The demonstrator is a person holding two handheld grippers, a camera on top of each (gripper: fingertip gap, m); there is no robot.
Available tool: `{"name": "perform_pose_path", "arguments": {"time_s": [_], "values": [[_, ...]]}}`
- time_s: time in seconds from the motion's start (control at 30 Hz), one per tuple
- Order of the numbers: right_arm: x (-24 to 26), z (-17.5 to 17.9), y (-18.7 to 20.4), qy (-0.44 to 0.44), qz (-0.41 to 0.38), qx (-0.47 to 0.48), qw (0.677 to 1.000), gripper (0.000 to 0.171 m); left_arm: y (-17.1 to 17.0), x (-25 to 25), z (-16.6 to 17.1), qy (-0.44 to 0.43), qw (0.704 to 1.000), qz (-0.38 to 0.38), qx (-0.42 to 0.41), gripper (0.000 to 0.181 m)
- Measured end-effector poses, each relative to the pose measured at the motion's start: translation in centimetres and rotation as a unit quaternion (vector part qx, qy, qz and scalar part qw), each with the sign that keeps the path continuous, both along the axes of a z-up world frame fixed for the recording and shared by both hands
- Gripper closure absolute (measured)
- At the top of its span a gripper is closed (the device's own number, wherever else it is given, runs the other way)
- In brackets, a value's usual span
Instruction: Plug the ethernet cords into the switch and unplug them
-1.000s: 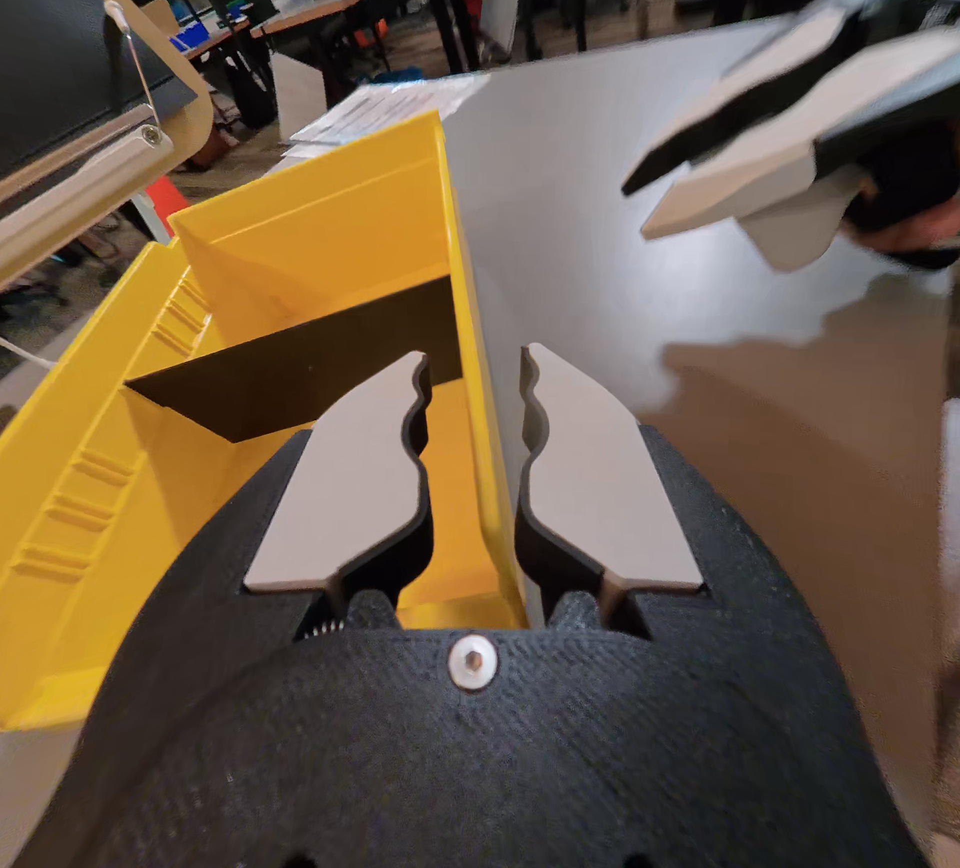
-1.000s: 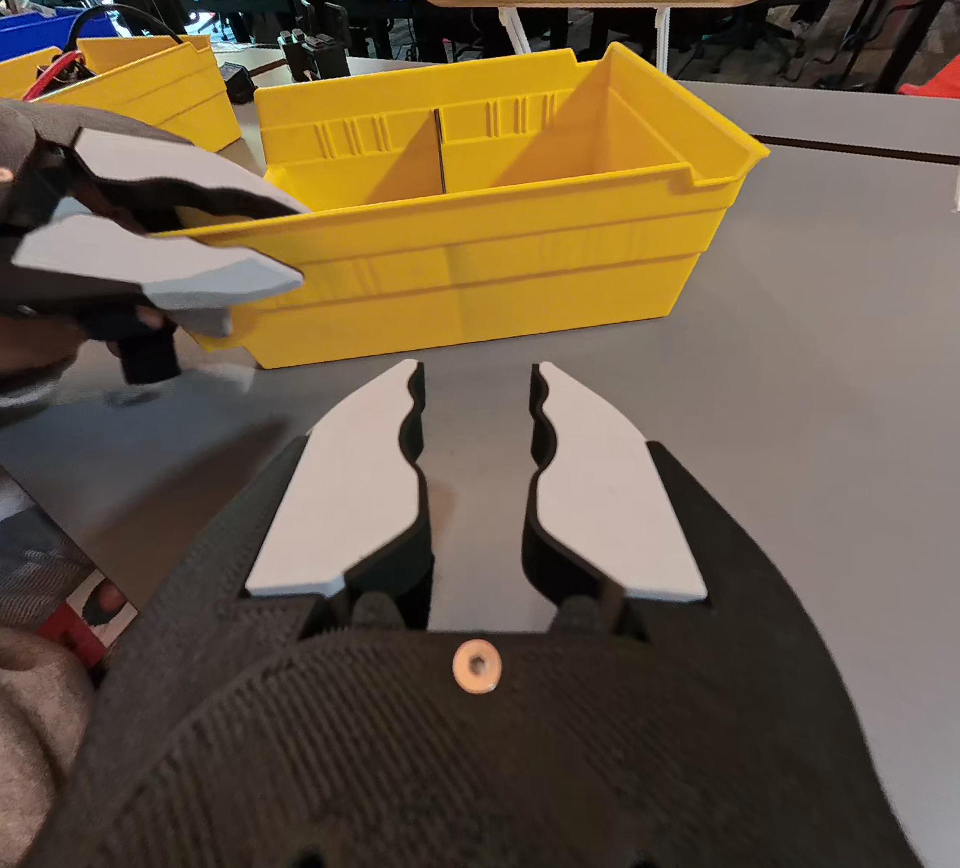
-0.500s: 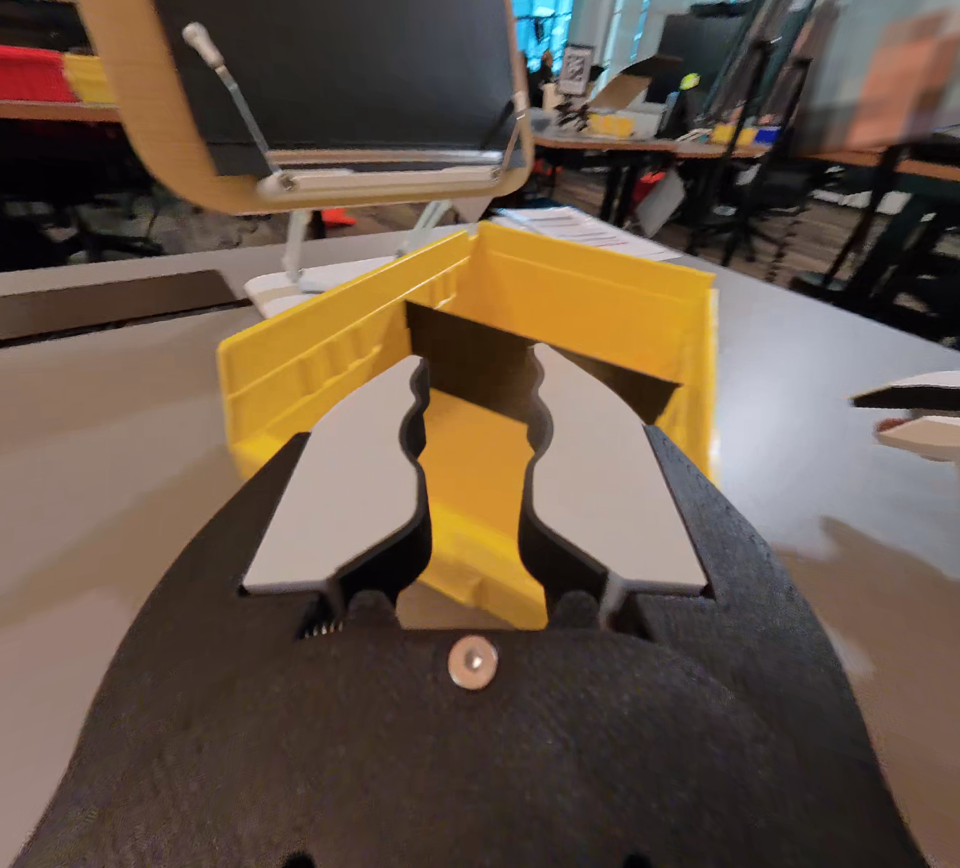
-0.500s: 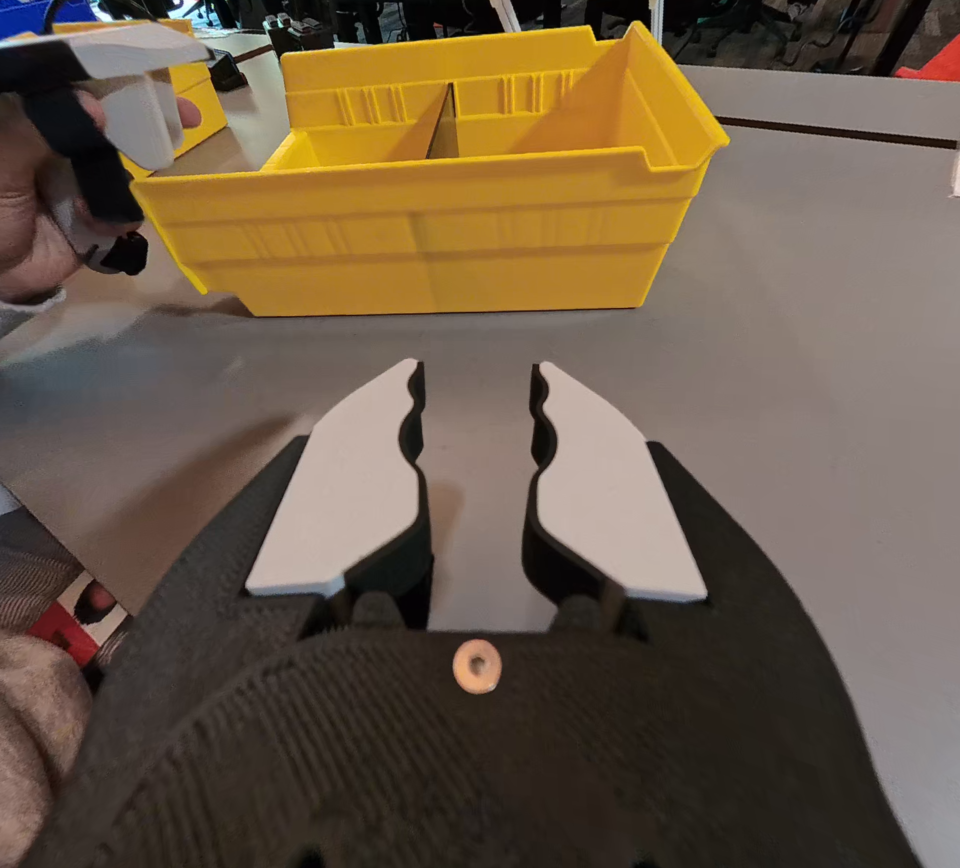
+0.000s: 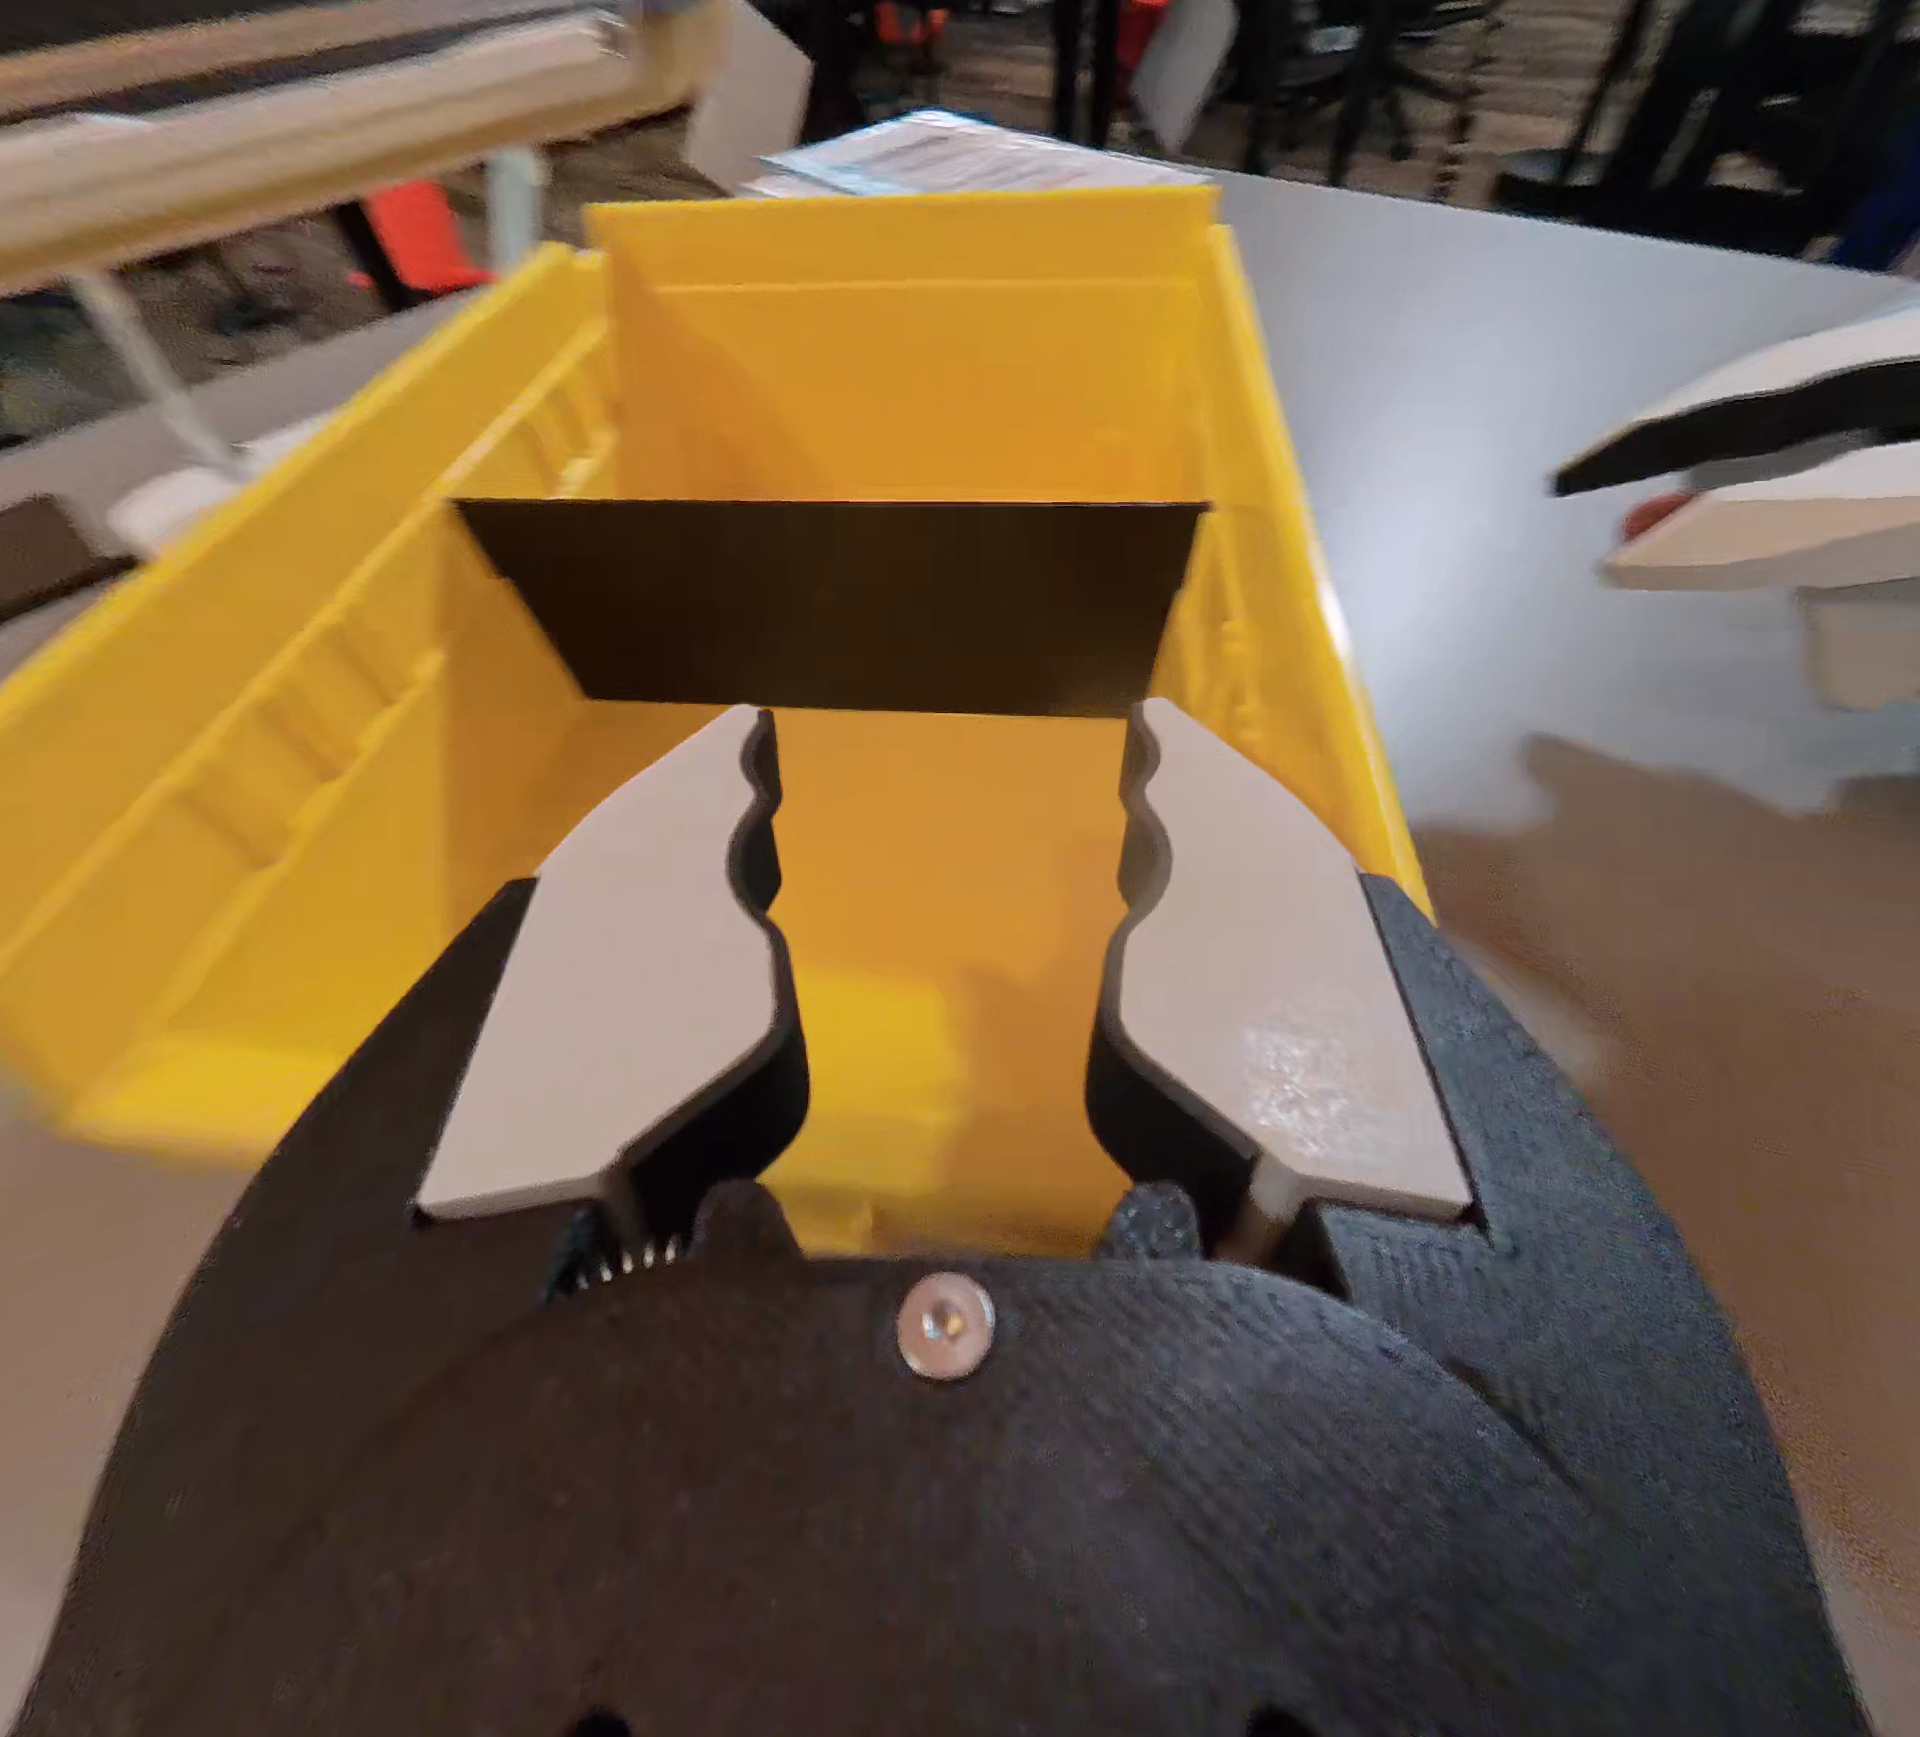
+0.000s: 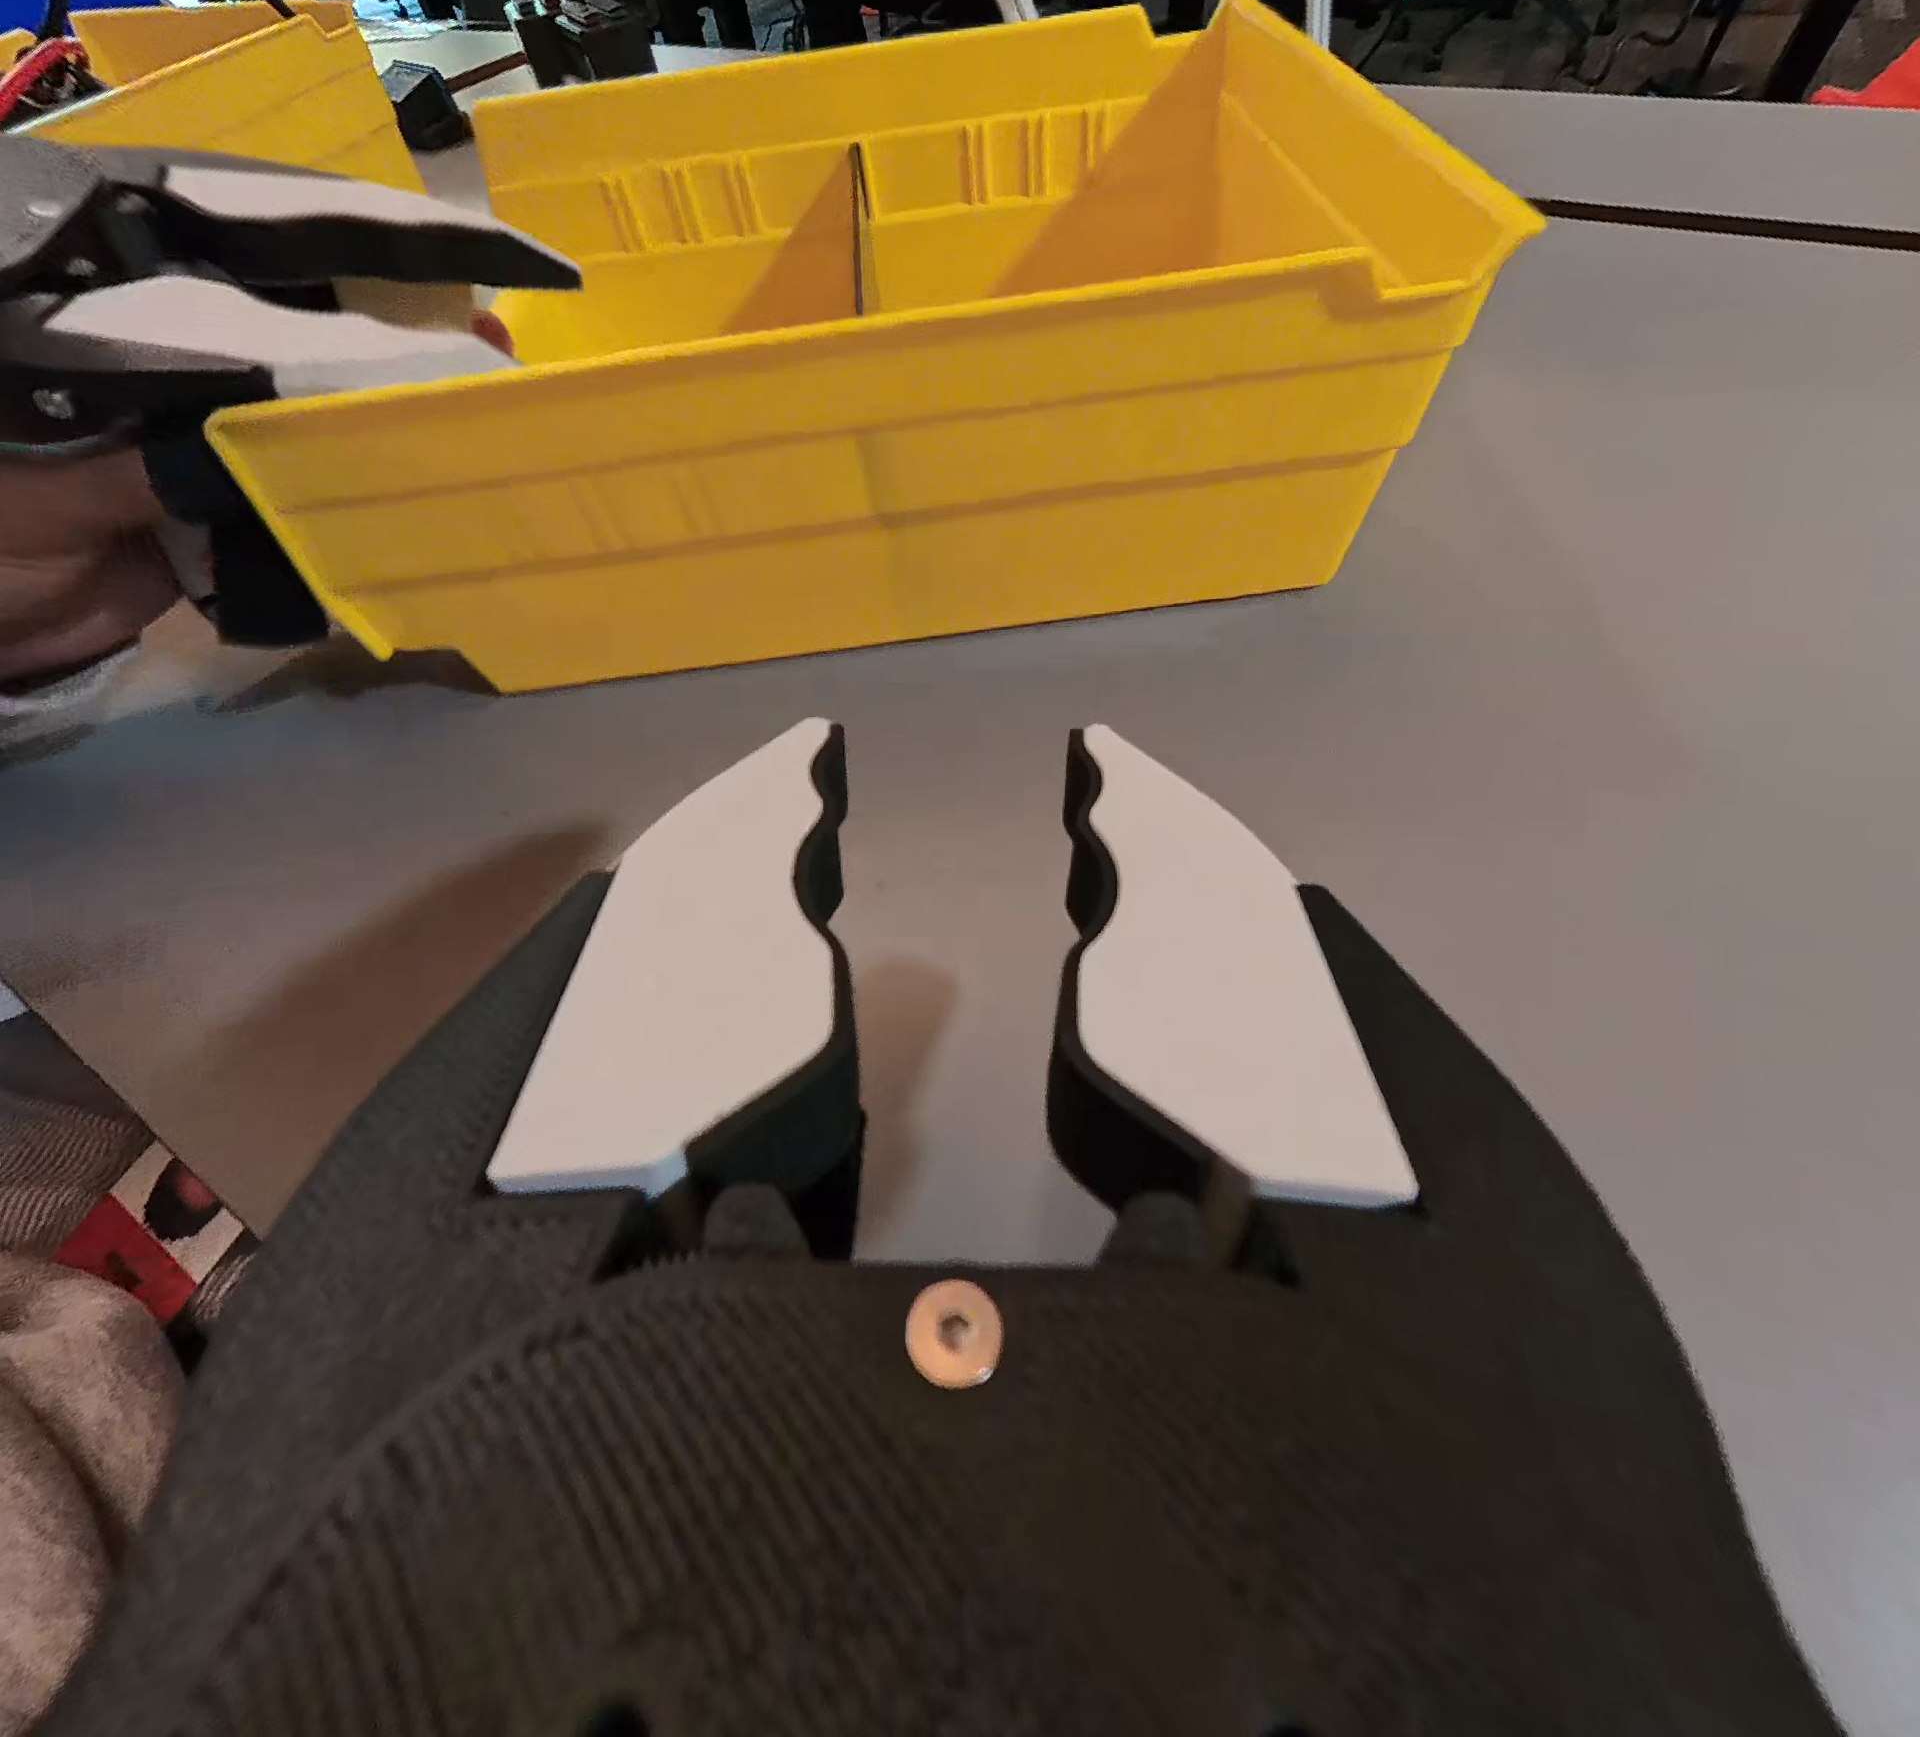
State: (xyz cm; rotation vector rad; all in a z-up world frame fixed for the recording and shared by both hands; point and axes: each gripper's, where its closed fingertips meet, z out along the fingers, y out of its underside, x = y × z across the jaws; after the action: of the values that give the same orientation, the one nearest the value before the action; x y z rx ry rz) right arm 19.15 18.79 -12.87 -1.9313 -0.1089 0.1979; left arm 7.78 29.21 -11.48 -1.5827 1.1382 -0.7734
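Now both claws, left claw (image 5: pixel 948 731) and right claw (image 6: pixel 954 747), gape empty, left aimed along yellow bin (image 5: pixel 904 357).

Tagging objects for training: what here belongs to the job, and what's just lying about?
Job:
left gripper, open
right gripper, open
No cords or switch visible.

Lying about:
yellow bin, black divider inside
second yellow bin
papers
grey table
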Motion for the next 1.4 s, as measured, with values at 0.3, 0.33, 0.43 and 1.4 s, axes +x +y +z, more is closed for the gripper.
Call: {"name": "perform_pose_path", "arguments": {"time_s": [0.3,0.33,0.43,1.4], "values": [[-5.7,3.3,-0.4,-0.007,0.048,0.082,0.995,0.101,-1.9,0.1,3.7,-0.021,0.981,0.008,0.194,0.13],[-6.5,3.1,-0.5,-0.018,0.057,0.082,0.995,0.101,-0.4,-1.0,4.6,-0.036,0.978,0.042,0.2,0.127],[-8.1,2.1,-0.6,-0.06,0.084,0.072,0.992,0.099,5.1,-5.2,5.2,-0.075,0.977,0.151,0.13,0.109],[14.7,0.8,-3.0,-0.028,-0.184,-0.018,0.982,0.166,-5.6,0.2,-1.2,0.021,0.975,-0.223,0.002,0.148]]}}
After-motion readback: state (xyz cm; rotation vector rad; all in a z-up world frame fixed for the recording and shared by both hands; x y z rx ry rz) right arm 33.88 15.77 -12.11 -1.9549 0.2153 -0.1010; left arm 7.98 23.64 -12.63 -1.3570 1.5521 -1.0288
